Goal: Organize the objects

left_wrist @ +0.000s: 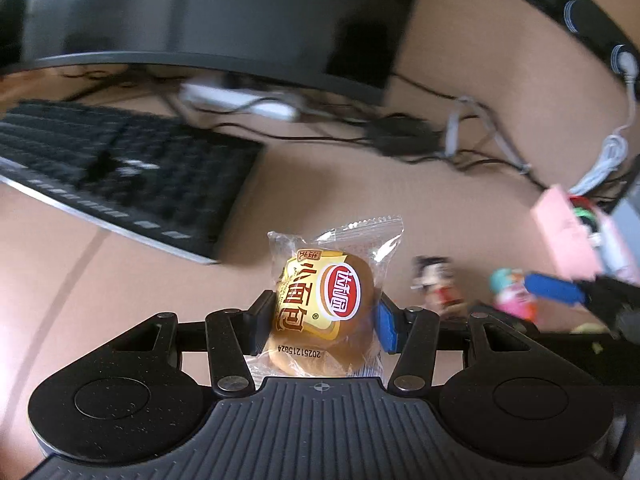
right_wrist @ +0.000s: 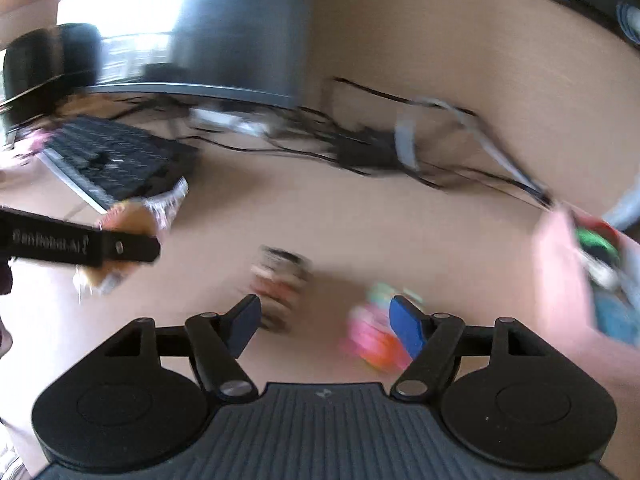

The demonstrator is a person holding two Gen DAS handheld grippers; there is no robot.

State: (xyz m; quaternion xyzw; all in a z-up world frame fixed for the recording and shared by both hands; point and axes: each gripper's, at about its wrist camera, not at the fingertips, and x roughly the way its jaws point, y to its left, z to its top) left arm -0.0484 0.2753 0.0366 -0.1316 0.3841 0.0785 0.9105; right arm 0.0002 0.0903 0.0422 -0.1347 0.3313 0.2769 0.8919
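Left gripper (left_wrist: 322,322) clamped on packaged bun (left_wrist: 326,300), lifted; right gripper (right_wrist: 324,326) apart and empty, nearer the two figurines: dark-haired (right_wrist: 280,284) just beyond-left, pink (right_wrist: 374,338) at its right finger, both upright on surface (right_wrist: 320,208).

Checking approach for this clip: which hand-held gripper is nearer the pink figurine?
Right. The right hand-held gripper has the pink figurine beside its blue pad; the left hand-held gripper holds the bread packet, farther away.
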